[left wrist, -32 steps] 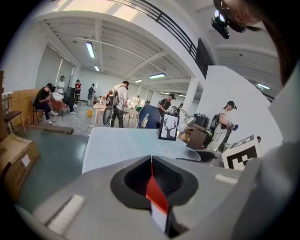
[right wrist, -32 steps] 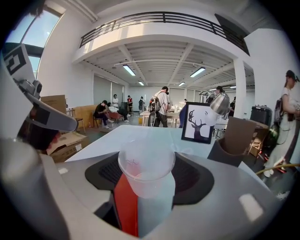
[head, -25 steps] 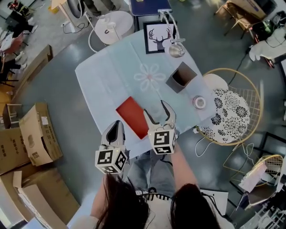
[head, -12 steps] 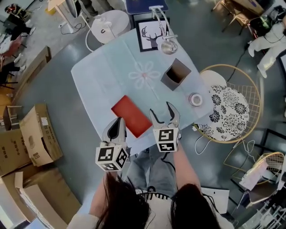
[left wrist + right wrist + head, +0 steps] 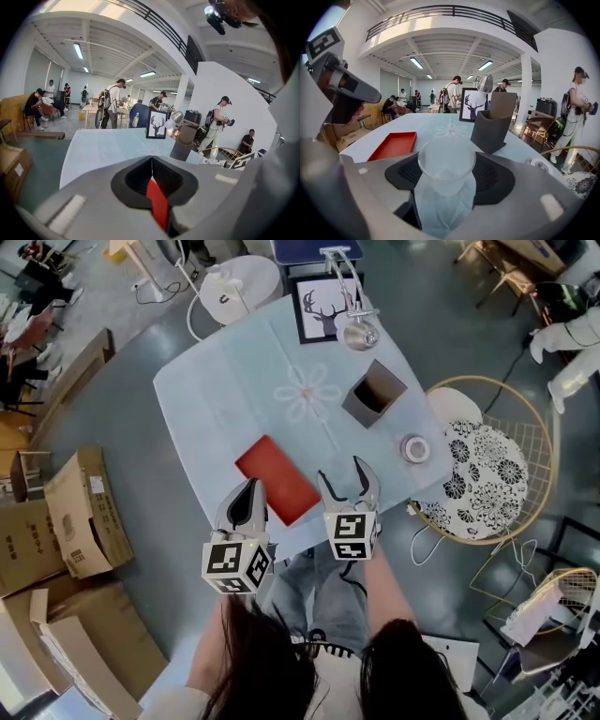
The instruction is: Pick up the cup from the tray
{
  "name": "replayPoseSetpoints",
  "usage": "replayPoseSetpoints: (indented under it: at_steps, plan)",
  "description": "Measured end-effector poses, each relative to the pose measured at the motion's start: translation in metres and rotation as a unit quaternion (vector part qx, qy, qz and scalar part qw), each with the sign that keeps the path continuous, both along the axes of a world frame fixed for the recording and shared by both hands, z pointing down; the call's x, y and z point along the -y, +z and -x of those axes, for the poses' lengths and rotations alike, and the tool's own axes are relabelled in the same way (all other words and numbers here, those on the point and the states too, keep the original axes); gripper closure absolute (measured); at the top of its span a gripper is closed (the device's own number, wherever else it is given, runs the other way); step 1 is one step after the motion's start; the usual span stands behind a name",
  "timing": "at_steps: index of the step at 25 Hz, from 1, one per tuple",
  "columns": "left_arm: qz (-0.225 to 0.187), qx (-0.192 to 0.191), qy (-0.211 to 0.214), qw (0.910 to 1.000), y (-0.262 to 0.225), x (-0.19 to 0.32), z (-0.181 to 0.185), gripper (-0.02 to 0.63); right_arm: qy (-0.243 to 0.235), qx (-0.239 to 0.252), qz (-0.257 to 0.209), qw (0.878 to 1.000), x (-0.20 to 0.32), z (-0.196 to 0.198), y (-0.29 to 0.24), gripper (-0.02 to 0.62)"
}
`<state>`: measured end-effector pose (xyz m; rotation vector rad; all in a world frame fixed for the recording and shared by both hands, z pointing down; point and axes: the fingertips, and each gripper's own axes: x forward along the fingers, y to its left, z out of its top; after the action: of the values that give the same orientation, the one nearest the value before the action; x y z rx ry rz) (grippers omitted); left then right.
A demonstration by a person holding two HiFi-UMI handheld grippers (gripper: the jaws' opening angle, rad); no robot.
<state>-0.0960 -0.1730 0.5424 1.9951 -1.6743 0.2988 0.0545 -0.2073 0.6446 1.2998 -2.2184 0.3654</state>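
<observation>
A clear plastic cup (image 5: pixel 446 161) stands upright between the jaws of my right gripper (image 5: pixel 446 180), which is shut on its sides. In the head view my right gripper (image 5: pixel 347 486) hovers over the table's near edge, just right of the red tray (image 5: pixel 277 480), and the cup hardly shows there. The tray (image 5: pixel 392 145) lies empty on the pale blue cloth. My left gripper (image 5: pixel 248 493) is shut with nothing in it, at the tray's near left corner. In the left gripper view its jaws (image 5: pixel 152 159) meet at the tip.
On the table (image 5: pixel 225 390) stand a dark grey open box (image 5: pixel 373 395), a framed deer picture (image 5: pixel 323 310), a metal lamp (image 5: pixel 361 334) and a tape roll (image 5: pixel 414 448). A wicker chair (image 5: pixel 487 465) is to the right, cardboard boxes (image 5: pixel 80 512) to the left.
My right gripper, still gripping the cup, has drifted a little to the right and lower, away from the tray's edge. The left gripper has shifted only slightly.
</observation>
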Motion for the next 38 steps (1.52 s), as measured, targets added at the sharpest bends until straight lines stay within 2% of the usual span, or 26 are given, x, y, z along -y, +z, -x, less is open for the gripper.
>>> replayPoseSetpoints:
  at_steps: [3,5,7,13,15,19,23,26,29,31,34,38]
  plan:
    - [-0.002,0.000,0.000,1.0000,0.003,-0.003,-0.002,0.604,0.001,0.028,0.006,1.000,-0.002,0.000,0.000,0.238]
    - [-0.003,0.002,0.000,1.0000,0.005,-0.005,-0.002,0.604,-0.002,0.046,0.006,0.999,-0.004,0.001,-0.002,0.182]
    - [0.000,-0.001,-0.004,1.0000,0.004,-0.006,-0.002,0.604,-0.010,0.050,0.001,0.999,-0.006,0.003,-0.004,0.164]
    - [-0.005,0.017,0.002,0.9999,-0.001,-0.009,-0.005,0.604,0.004,0.061,-0.012,0.998,-0.007,0.000,-0.015,0.146]
    - [-0.007,0.011,-0.001,0.9999,-0.002,-0.011,-0.006,0.604,0.010,0.063,-0.018,0.998,-0.008,-0.003,-0.022,0.146]
    - [-0.012,0.007,-0.007,0.9999,-0.006,-0.015,-0.005,0.604,0.055,0.086,-0.008,0.995,-0.013,-0.012,-0.031,0.144]
    - [-0.026,0.001,-0.010,0.9996,-0.013,-0.020,-0.003,0.604,0.073,0.074,-0.024,0.994,-0.024,-0.018,-0.056,0.146]
    - [-0.040,0.000,-0.012,0.9991,-0.026,-0.024,-0.001,0.604,0.076,0.077,-0.030,0.994,-0.029,-0.019,-0.078,0.183]
    - [-0.057,0.015,-0.004,0.9982,-0.042,-0.032,-0.002,0.604,0.072,0.074,-0.051,0.993,-0.034,-0.018,-0.100,0.210]
    - [-0.068,0.010,-0.001,0.9976,-0.052,-0.036,-0.004,0.604,0.073,0.067,-0.062,0.993,-0.036,-0.019,-0.111,0.229]
    - [-0.083,0.003,-0.006,0.9965,-0.068,-0.044,-0.003,0.604,0.075,0.062,-0.071,0.993,-0.042,-0.020,-0.127,0.293]
    - [-0.102,-0.004,-0.013,0.9947,-0.088,-0.056,0.003,0.604,0.053,0.039,-0.091,0.994,-0.058,-0.008,-0.151,0.338]
